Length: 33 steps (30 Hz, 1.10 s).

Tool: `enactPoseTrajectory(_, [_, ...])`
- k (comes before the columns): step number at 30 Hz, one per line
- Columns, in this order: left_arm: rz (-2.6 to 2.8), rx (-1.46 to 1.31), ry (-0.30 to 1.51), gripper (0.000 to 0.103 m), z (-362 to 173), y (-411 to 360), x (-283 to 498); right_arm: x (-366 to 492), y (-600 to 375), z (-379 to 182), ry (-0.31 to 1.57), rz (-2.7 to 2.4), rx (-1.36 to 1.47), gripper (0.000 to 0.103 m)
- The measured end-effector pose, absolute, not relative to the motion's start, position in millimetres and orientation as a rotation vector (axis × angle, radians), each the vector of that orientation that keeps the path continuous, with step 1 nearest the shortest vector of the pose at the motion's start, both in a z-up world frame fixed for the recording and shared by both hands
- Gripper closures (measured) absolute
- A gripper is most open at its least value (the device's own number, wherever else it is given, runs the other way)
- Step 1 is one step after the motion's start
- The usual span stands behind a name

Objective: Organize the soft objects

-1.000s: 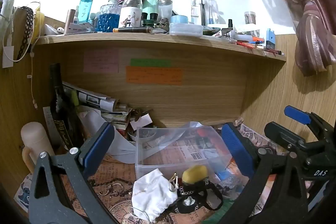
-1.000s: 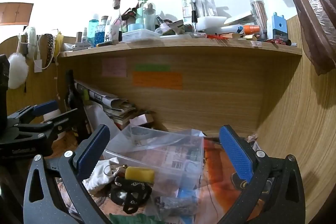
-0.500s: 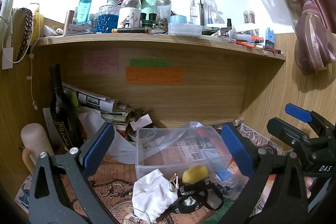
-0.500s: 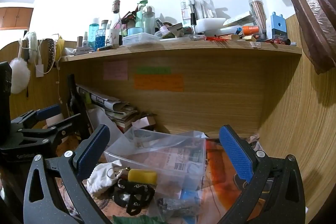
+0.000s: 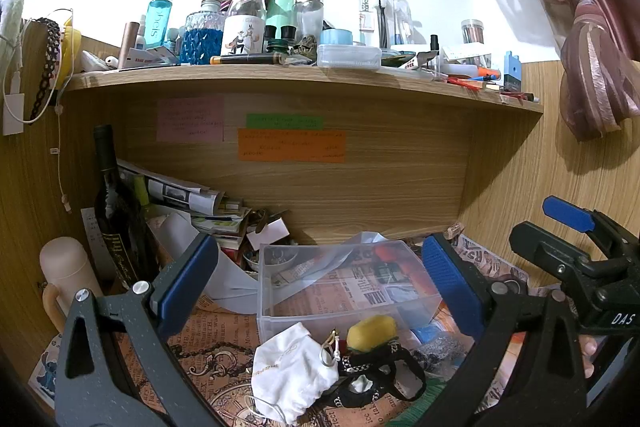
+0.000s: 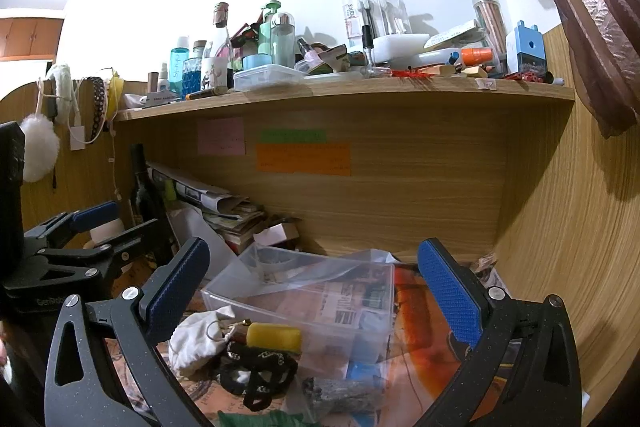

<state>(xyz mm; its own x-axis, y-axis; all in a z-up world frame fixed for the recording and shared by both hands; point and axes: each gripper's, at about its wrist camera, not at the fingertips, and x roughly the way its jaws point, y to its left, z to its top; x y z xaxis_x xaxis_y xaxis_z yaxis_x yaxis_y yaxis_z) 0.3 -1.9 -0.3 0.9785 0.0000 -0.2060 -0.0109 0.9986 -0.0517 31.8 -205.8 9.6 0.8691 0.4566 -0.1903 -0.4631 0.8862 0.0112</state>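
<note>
A clear plastic box point(image 5: 336, 283) stands on the newspaper-covered desk, also in the right wrist view point(image 6: 312, 299). In front of it lie a white cloth pouch point(image 5: 292, 371), a yellow sponge point(image 5: 371, 331), a black strap point(image 5: 372, 379), a grey scrubber point(image 6: 340, 393) and green cloth point(image 6: 260, 419). The pouch point(image 6: 194, 341), sponge point(image 6: 274, 337) and strap point(image 6: 256, 375) show in the right wrist view too. My left gripper point(image 5: 320, 291) is open and empty above the pile. My right gripper point(image 6: 312, 299) is open and empty, to the right of the left one.
A dark wine bottle point(image 5: 116, 211), a stack of papers point(image 5: 192, 203) and a beige mug point(image 5: 64, 275) stand at the back left. A crowded shelf point(image 5: 304, 75) runs overhead. Wooden walls close the back and right. A curtain point(image 5: 592, 67) hangs at the right.
The right gripper has risen and pulled back a little, so the box and pile sit lower in its view. The left gripper has barely moved.
</note>
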Motion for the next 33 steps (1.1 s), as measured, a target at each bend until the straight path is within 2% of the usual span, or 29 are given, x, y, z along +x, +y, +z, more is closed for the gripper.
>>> enactPoseTrajectory(33, [0.006, -0.046, 0.211, 0.000, 1.3, -8.0, 1.3, 31.3, -205.7, 9.0, 0.192, 0.483, -0.026, 0.000])
